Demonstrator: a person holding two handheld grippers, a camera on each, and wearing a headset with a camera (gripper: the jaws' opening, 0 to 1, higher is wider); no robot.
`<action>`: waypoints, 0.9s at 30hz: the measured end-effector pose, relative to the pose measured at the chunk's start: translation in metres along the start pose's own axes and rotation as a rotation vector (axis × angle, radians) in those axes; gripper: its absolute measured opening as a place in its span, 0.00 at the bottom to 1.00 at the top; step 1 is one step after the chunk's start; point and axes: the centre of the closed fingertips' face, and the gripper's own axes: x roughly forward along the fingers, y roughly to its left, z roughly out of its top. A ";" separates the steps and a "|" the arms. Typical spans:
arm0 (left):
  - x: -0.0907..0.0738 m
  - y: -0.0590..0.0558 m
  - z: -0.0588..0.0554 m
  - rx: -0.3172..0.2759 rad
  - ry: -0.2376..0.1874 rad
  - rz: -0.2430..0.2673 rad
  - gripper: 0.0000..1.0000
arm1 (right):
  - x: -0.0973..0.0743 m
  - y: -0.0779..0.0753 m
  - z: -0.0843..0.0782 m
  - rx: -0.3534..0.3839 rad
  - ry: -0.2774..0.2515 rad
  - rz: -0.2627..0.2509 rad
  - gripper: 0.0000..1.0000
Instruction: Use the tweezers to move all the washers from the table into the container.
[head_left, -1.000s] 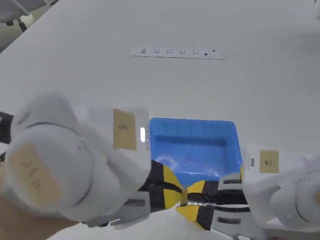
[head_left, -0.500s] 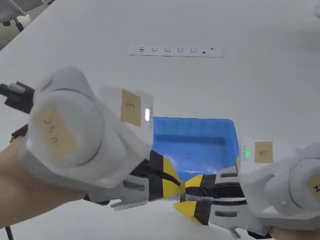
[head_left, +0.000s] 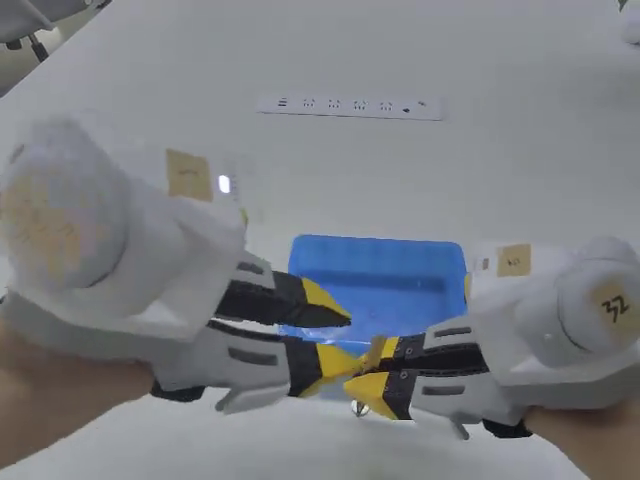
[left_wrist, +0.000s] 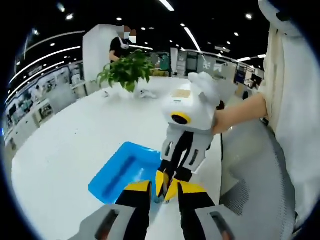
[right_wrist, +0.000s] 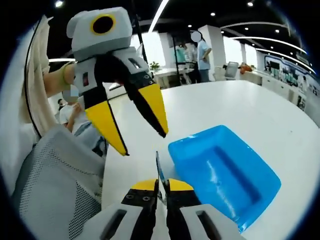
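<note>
The container (head_left: 380, 270) is bright blue. The table (head_left: 500, 170) is white. The left gripper (head_left: 345, 343) and right gripper (head_left: 365, 378) are white with black and yellow jaws. The tweezers (right_wrist: 158, 172) look grey.

blue container (head_left: 400, 265): near edge hidden behind both grippers | left gripper (head_left: 348, 343): body blurred, label unreadable | tweezers (right_wrist: 158, 172): lower part hidden between the jaws of the right gripper (right_wrist: 161, 187) | small metal bit (head_left: 358, 408): too small to identify | power strip (head_left: 350, 105): markings too small to read
</note>
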 end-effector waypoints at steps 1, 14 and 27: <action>-0.005 -0.001 -0.003 -0.053 -0.034 0.032 0.27 | -0.001 -0.001 0.000 0.015 -0.009 -0.007 0.02; -0.038 -0.018 -0.049 -0.317 -0.211 0.379 0.72 | -0.013 -0.017 0.000 0.367 -0.159 -0.070 0.02; -0.046 -0.008 -0.035 -0.275 -0.342 0.496 0.86 | -0.065 -0.019 0.036 0.455 -0.282 -0.149 0.02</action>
